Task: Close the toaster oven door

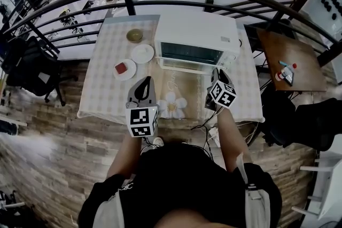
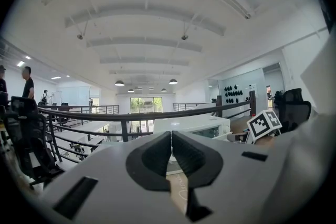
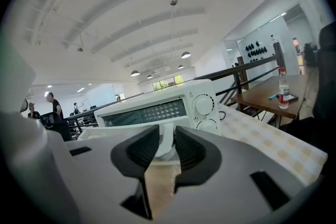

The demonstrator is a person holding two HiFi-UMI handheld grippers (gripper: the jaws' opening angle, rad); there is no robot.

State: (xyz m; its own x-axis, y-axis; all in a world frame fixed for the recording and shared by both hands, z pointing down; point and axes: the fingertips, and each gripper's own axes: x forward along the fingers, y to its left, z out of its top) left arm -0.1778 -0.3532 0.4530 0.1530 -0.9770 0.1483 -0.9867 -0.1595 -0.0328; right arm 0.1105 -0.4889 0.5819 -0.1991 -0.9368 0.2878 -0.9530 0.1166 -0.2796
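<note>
**Your right gripper is on the oven door; your left is closed and empty**

The white toaster oven [image 1: 197, 29] sits at the far middle of the checked tablecloth [image 1: 107, 88], its front facing you. Its door [image 1: 187, 65] is open, tipped out toward you at the bottom of the front. In the right gripper view the two knobs [image 3: 202, 105] are stacked on the right of the oven's face, beside the dark cavity.

Your right gripper [image 3: 166, 136] is at the door's right end, right up against the front of the oven. Its jaws are only narrowly apart. The white door handle [image 3: 166, 140] fills the gap between them, and both pads seem to press on it.

Your left gripper [image 1: 144, 81] hovers over the near part of the table, left of the flower print [image 1: 172, 104] and well apart from the oven. In the left gripper view its jaws meet with only a thin slit between them and hold nothing.

Left of the oven are a small bowl [image 1: 134, 36], a white plate [image 1: 142, 53] and a plate with something red on it [image 1: 124, 69]. To your right, a bottle [image 3: 283, 93] stands on a wooden side table [image 1: 299, 56].
</note>
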